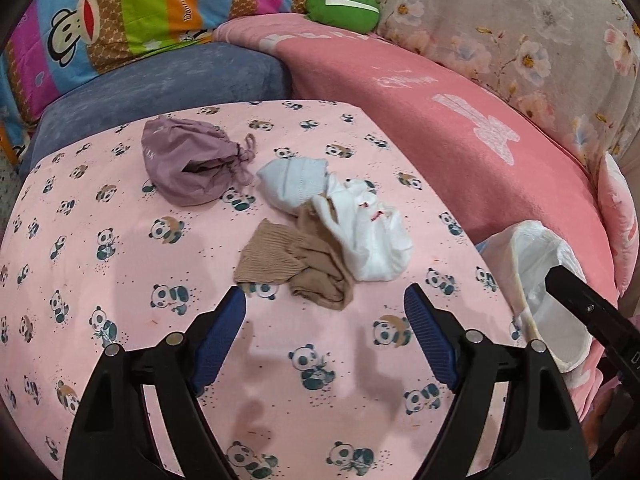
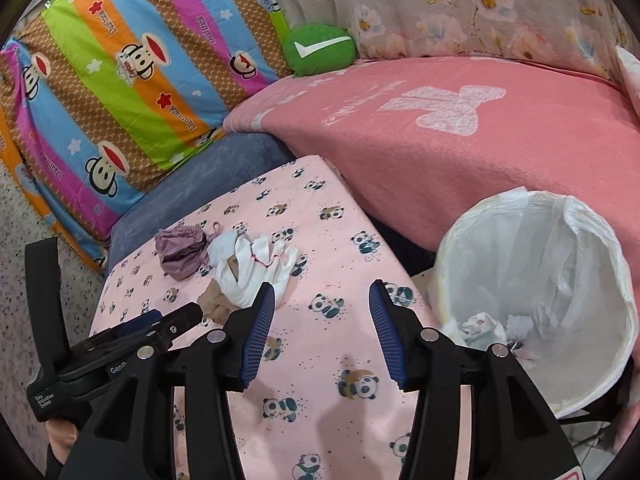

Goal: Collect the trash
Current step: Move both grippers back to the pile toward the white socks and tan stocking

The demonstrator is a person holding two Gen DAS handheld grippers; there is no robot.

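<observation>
Reaching for the next piece: my left gripper (image 1: pixel 325 304) hangs with jaws apart and empty just short of the beige rag (image 1: pixel 294 264), my right gripper (image 2: pixel 322 300) likewise, with the lined bin (image 2: pixel 536 304) beside the rag pile. Next I must close on the rag.

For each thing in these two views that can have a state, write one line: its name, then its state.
left gripper: open, empty
right gripper: open, empty
purple drawstring pouch: lying slack, mouth partly open
white cloth: crumpled on the panda cloth
tan cloth: crumpled, partly under the white cloth
bin: lined, open, some trash inside
</observation>
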